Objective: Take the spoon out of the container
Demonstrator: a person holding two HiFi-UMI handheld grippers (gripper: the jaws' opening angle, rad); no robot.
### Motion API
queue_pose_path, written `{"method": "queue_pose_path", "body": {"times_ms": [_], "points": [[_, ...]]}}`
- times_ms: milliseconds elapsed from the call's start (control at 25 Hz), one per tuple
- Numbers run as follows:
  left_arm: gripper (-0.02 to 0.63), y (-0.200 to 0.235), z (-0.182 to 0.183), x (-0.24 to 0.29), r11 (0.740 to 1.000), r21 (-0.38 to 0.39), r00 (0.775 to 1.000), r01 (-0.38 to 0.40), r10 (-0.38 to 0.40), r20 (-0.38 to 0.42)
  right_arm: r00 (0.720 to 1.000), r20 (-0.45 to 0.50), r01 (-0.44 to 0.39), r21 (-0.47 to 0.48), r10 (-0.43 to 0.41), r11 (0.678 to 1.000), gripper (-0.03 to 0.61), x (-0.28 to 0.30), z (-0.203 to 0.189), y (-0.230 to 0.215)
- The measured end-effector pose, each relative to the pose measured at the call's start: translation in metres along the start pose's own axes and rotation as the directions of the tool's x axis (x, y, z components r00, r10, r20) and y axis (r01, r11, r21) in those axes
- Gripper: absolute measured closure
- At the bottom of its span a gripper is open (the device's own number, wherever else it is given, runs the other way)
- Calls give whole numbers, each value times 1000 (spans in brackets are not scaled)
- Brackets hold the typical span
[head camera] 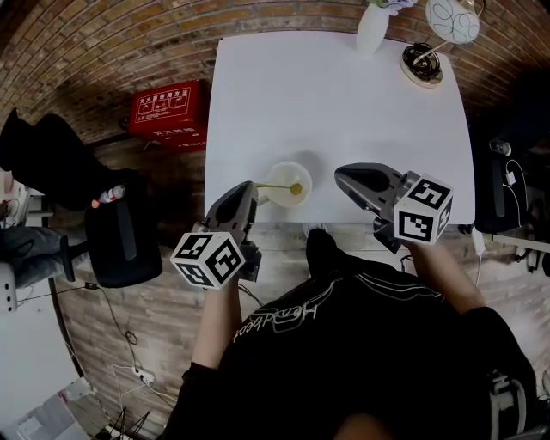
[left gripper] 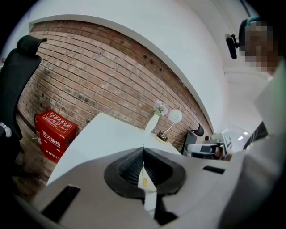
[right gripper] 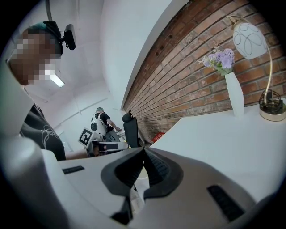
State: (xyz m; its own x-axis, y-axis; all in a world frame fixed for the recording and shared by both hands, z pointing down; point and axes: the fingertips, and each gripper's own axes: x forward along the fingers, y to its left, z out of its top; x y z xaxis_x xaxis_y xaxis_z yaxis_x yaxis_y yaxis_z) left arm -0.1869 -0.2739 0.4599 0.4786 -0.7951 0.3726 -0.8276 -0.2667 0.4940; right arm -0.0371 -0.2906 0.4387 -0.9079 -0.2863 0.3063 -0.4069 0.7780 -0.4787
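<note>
1. At the near edge of the white table point(head camera: 344, 103), centre: spoon point(head camera: 279, 186), with a thin yellow handle. Its bowl end lies within the mouth of the container point(head camera: 302, 168) and the handle reaches left across the rim. Whether the bowl end touches the bottom cannot be told.
2. Container: pale, round, upright, standing just inside the table's near edge.
3. Left gripper point(head camera: 253, 186): jaws closed on the spoon's handle end, just left of the container's rim. Its own view shows the yellow handle pinched between the ribbed pads.
4. Right gripper point(head camera: 339, 177): jaws closed on nothing, pads meeting. It sits just right of the container and appears apart from it.
5. Step, as judged: spoon gripped, not yet clear of the container.
6. Risks:
   - A thin handle held near its end may pivot or slip between the pads.
   - The bowl end may catch the rim and tip the container, or drag it towards the near edge, since nothing steadies it.
7. Pose: both grippers point slightly downward and converge on the container, marker cubes nearest the person.
8. Surroundings: vase point(head camera: 372, 26) and lamp point(head camera: 425, 60) at the far right of the table; red box point(head camera: 169, 112) on the floor at left.
</note>
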Motion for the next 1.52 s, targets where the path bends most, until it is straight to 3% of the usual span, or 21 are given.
{"method": "queue_pose_path", "body": {"times_ms": [600, 1520], "points": [[607, -57, 38, -68, 994, 111, 992, 14, -28, 123, 997, 75, -30, -49, 34, 998, 581, -30, 4, 60], [607, -120, 1, -136, 982, 182, 992, 49, -70, 107, 991, 120, -36, -150, 54, 988, 581, -62, -15, 138]]}}
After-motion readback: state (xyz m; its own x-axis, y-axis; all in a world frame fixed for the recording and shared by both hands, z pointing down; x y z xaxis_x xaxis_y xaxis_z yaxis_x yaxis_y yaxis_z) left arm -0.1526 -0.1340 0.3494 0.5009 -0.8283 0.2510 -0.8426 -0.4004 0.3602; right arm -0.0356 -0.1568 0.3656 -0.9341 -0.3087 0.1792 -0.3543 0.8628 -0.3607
